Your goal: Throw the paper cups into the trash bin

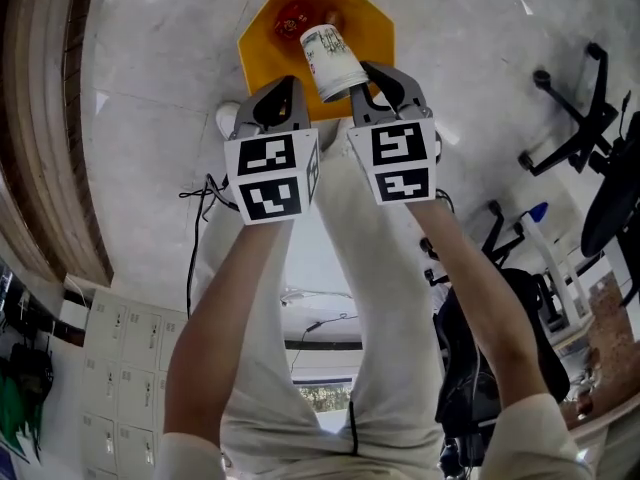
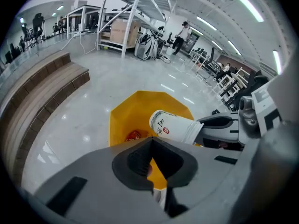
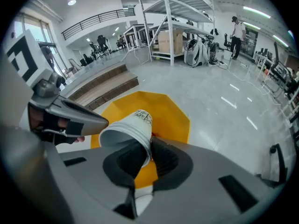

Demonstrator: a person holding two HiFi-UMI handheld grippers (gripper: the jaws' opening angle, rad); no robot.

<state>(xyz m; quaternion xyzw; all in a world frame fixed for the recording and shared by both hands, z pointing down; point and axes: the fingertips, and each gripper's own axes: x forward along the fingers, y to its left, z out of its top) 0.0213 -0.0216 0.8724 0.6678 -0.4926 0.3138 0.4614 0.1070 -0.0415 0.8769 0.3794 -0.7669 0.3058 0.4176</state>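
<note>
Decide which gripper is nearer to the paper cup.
Right. The right gripper has its jaws shut on the rim of the paper cup, above the yellow trash bin. The left gripper is beside the cup, to its left, jaws shut, not touching it.

Bright, even light comes from long white ceiling strip lights (image 2: 243, 3) at one o'clock in the left gripper view. The glossy pale grey floor (image 2: 140, 73) throws back streaky white glare. Both gripper views bulge fish-eye and go black at the rim. The left gripper (image 2: 150, 141), close to the lens, looks soft. Shadows are faint.
</note>
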